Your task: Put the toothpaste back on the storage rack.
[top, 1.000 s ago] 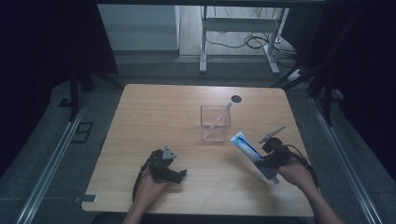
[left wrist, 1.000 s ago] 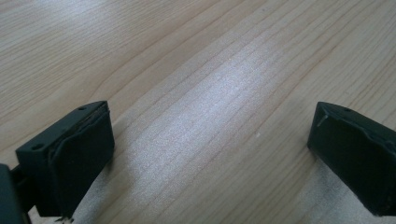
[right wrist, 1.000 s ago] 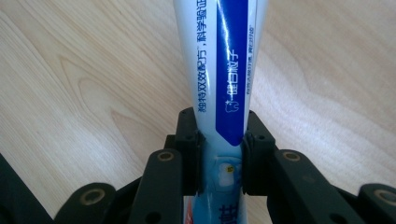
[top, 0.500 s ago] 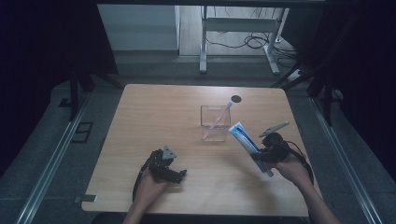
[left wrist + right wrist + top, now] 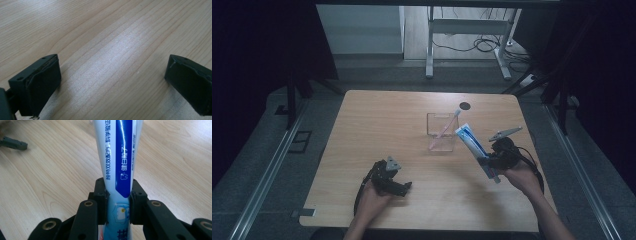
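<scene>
- The right hand-held gripper (image 5: 488, 165) is clamped on a white and blue toothpaste tube (image 5: 474, 146), above the right part of the wooden counter (image 5: 377, 120).
- In the right gripper view the black jaws press on both sides of the toothpaste tube (image 5: 117, 162) near its lower part, and the tube runs up out of the top of the picture.
- In the high view the tube is lifted off the counter and tilted, its wide flat end pointing up and left, close to a clear container (image 5: 441, 132).
- The clear container stands near the middle of the counter with a pink toothbrush (image 5: 445, 129) leaning inside it.
- The left hand-held gripper (image 5: 394, 181) sits low at the near left of the counter, well apart from the tube.
- In the left gripper view its jaws stand wide apart with bare wood between them.
- A small dark round spot (image 5: 465, 105) lies on the counter beyond the container.
</scene>
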